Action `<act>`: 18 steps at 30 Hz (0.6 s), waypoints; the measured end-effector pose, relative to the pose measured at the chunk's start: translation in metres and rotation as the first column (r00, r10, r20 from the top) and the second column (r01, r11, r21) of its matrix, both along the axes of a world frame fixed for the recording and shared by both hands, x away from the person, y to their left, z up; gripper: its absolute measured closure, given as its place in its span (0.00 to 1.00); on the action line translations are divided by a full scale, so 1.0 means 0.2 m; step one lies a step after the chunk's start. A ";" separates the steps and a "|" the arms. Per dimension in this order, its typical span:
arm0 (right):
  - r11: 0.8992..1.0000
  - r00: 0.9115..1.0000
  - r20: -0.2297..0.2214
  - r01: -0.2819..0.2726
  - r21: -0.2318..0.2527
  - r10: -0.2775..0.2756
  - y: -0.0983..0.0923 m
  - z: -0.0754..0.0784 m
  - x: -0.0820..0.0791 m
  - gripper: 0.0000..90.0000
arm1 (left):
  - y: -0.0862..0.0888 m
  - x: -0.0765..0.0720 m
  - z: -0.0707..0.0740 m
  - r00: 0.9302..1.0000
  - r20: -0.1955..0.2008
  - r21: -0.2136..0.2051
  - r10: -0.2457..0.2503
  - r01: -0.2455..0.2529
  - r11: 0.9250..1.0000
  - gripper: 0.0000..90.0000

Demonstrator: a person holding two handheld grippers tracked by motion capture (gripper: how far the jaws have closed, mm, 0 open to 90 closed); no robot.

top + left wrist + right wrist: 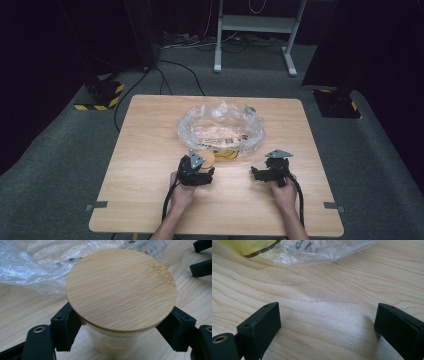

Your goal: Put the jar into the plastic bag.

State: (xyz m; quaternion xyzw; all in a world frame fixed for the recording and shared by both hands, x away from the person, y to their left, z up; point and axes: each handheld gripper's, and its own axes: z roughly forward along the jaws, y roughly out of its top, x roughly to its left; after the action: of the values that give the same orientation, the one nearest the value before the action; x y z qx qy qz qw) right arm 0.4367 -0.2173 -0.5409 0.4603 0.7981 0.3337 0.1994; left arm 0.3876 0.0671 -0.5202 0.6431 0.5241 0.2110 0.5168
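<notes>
A small glass jar with a round bamboo lid (121, 288) stands on the wooden table (145, 165), just in front of a crumpled clear plastic bag (220, 125). My left gripper (120, 333) is shut on the jar's glass body below the lid, one pad pressing on each side. In the high view the jar lid (208, 159) peeks out past the left gripper (204, 166). My right gripper (327, 325) stands open over bare table with nothing between its fingers. In the high view the right gripper (261, 173) sits to the right of the jar, pointing left.
The plastic bag (312, 250) holds a yellow item (249, 246) and printed papers. The right gripper's black fingers (202, 257) show at the far right of the left gripper view. Beyond the table stand a white desk frame (255, 25) and floor cables.
</notes>
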 end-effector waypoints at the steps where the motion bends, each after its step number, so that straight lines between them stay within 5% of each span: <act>1: 1.000 1.000 0.000 0.000 0.000 0.000 0.00 0.00 0.00 0.07 | 0.00 0.00 0.00 1.000 0.000 0.000 -0.001 0.001 1.000 0.28; 18: 1.000 1.000 0.000 0.000 0.000 0.000 0.00 0.00 0.00 0.07 | 0.02 -0.04 0.06 0.999 0.006 -0.028 -0.035 0.035 0.999 0.28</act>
State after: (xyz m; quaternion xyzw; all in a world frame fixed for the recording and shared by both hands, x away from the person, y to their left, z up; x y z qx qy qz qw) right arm 0.4367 -0.2173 -0.5409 0.4604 0.7981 0.3337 0.1993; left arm 0.3790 0.0704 -0.5076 0.6442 0.5143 0.1963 0.5310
